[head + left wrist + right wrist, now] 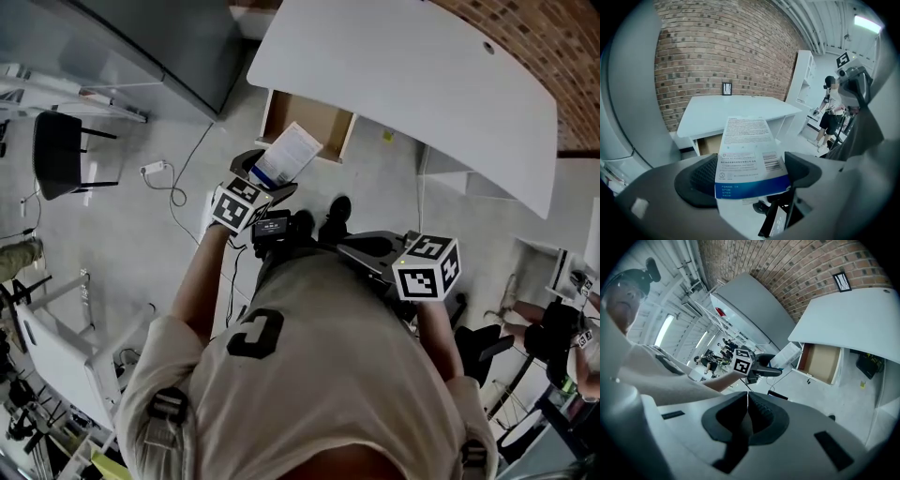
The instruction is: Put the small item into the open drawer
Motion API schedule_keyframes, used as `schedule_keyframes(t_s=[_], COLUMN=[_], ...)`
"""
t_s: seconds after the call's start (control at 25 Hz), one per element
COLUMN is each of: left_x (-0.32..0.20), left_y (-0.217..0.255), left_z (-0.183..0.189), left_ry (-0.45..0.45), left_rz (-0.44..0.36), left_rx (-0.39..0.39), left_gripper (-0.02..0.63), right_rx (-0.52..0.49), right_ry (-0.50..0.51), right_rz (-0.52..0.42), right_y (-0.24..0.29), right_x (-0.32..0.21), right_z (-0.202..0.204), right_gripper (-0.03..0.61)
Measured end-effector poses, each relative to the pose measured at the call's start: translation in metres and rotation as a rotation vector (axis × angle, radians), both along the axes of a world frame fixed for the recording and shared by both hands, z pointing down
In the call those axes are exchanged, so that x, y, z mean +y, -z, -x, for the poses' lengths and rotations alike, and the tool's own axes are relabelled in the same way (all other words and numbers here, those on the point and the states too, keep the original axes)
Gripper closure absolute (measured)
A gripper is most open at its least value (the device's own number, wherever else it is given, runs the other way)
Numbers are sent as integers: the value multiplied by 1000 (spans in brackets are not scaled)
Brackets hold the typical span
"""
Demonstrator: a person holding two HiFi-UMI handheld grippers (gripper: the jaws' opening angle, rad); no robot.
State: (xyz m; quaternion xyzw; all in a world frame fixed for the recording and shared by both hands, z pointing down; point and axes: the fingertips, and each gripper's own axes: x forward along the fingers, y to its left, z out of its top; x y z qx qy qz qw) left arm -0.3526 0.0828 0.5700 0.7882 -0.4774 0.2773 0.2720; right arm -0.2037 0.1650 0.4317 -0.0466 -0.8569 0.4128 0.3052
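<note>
Clamps the box (749, 150) in the left gripper (751, 180), long axis pointing ahead toward the open drawer (708, 145); holds the right gripper (746, 416) closed, empty, farther off.

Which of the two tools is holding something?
The left tool, clamped on a white-and-blue box; the right tool is shut with nothing between its jaws.

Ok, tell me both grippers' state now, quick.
Left gripper: shut on the white box.
Right gripper: shut, nothing between its jaws.
</note>
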Motion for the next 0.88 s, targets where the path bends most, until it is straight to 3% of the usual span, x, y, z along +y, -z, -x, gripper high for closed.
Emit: schedule_keyframes(t_s=[0.44, 0.88], left_x=[-53, -75], left_y=[-26, -67], left_z=[-17, -28], left_ry=[-37, -3], left_rz=[124, 260], left_rx=[-106, -156], left_gripper=[169, 169], right_rx=[-123, -163], right_ry=[-13, 73], right_rz=[65, 158], right_y=[5, -5], right_x=[-83, -122], right_z=[-15, -35], right_gripper=[575, 575])
